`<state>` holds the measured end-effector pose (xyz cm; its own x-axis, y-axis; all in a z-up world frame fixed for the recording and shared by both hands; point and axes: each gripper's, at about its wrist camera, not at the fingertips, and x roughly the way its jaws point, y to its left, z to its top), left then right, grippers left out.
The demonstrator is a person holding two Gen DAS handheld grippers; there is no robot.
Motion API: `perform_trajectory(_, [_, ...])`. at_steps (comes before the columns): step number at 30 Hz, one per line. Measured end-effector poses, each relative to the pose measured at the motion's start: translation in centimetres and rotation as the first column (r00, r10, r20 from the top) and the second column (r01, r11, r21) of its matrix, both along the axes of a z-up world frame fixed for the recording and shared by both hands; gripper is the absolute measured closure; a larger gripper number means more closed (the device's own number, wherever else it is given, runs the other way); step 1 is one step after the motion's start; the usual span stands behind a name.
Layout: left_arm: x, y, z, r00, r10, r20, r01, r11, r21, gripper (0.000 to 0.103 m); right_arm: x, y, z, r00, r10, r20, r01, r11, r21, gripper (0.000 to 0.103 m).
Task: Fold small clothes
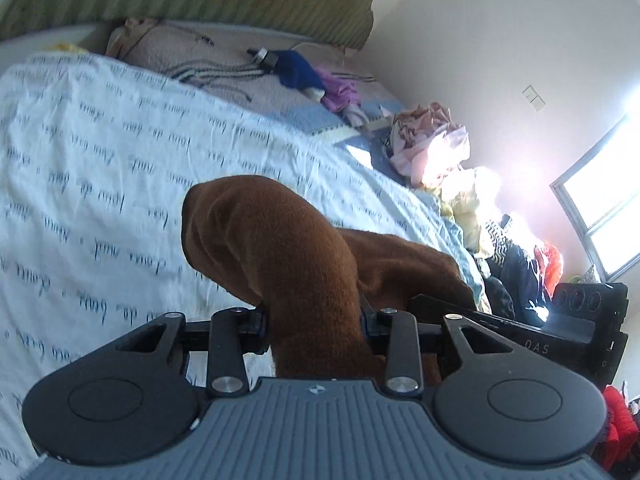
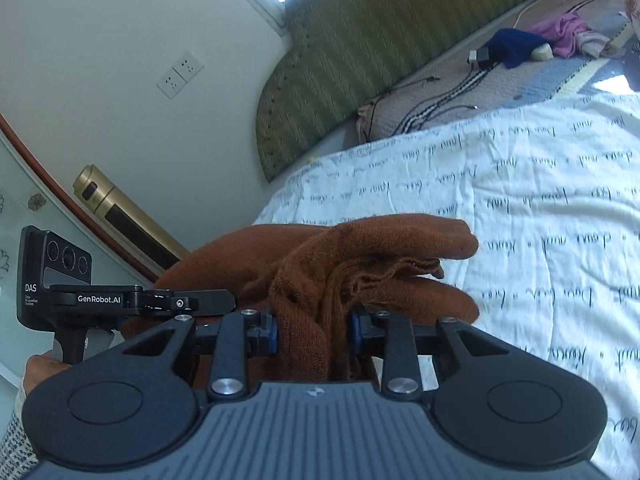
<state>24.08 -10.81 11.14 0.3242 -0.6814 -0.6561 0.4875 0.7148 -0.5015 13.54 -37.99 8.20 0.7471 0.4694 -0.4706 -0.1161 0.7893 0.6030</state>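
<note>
Both grippers are clamped on the same brown knit garment (image 1: 288, 248). Left gripper (image 1: 314, 320) has a thick bunched fold of it pinched between its blue pads; right gripper (image 2: 312, 326) is closed on a gathered edge, frayed hem sticking out past the jaws. The garment sits directly ahead of each gripper, right in the jaws, and looks held up off the white script-printed bedsheet (image 1: 100, 152) rather than lying on it, though the contact point below is hidden by the gripper bodies. Long axis appears to run from one gripper across to the other: in the right wrist view the cloth trails off left toward the other gripper unit (image 2: 56, 280), in the left wrist view it trails right toward its counterpart (image 1: 560, 320). Neither hand is nearer; both are already on it. My read: next step is to spread it taut between the two grips and lay it flat on the sheet, which is open straight ahead. Risk is the bunched grip leaving twisted layers. No containers in view; only loose clothes piled at the bed's far edge (image 1: 432, 140) and a blue item (image 2: 516, 46) near the green headboard (image 2: 360, 60).
</note>
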Motion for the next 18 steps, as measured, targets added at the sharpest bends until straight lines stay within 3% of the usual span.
perform_trajectory(5, [1.3,-1.2,3.1,0.997,0.009,0.079,-0.005,0.999,-0.045,0.064,2.0,-1.5,3.3,0.997,-0.021,0.079,0.021,1.0,0.003,0.073])
perform_trajectory(7, [1.2,-1.3,2.2,0.999,0.015,0.033,-0.013,0.997,-0.073,0.064,2.4,-2.0,3.1,0.997,-0.025,0.068,0.024,1.0,0.016,0.073])
perform_trajectory(11, [0.6,-1.1,-4.6,0.991,0.033,-0.132,-0.04,0.998,-0.045,0.063,2.1,-2.4,-1.5,1.0,-0.015,-0.023,0.015,1.0,-0.002,0.073])
perform_trajectory(14, [-0.5,-0.4,-12.2,0.956,0.071,-0.286,-0.078,0.997,-0.016,0.064,1.0,-2.7,-7.7,0.991,-0.03,-0.127,0.033,0.999,0.025,0.073])
perform_trajectory(17, [-1.9,0.5,-19.1,0.916,0.112,-0.386,-0.112,0.993,0.021,0.064,0.1,-2.0,-14.5,0.97,-0.03,-0.243,0.036,0.999,0.018,0.072])
perform_trajectory(18, [-2.3,0.9,-20.8,0.907,0.123,-0.403,-0.124,0.992,0.024,0.061,-0.2,-1.8,-16.2,0.964,-0.028,-0.263,0.035,0.999,0.021,0.061])
